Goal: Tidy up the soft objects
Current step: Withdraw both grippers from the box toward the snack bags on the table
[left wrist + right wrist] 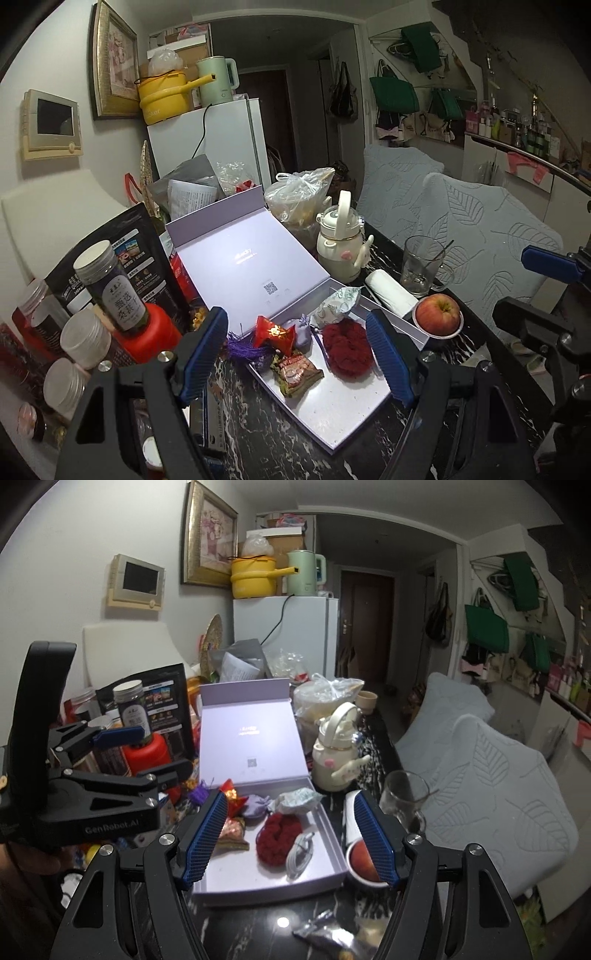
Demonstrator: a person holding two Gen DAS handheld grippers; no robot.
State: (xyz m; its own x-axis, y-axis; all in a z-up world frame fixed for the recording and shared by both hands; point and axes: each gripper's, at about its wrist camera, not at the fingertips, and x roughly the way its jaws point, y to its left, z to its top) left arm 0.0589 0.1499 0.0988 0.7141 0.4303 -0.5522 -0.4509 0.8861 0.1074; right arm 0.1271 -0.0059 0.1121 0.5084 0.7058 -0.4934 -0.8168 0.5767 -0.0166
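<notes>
Both my grippers hover over the lavender box (325, 827) at frame centre; left gripper (295, 354) jaws spread w/ nothing between, right gripper (291, 840) same. Soft stuff sits inside the box: dark red knitted scrunchie (277, 836) mid-frame, lilac sachet (255, 805) and pale wrapped pouch (297, 799) just behind, white cable (301, 854) touching the scrunchie's right. Scrunchie looks light, squashy, non-slip; I'd pinch across its thick middle. Cable probably floppy, so grab the coil.
</notes>
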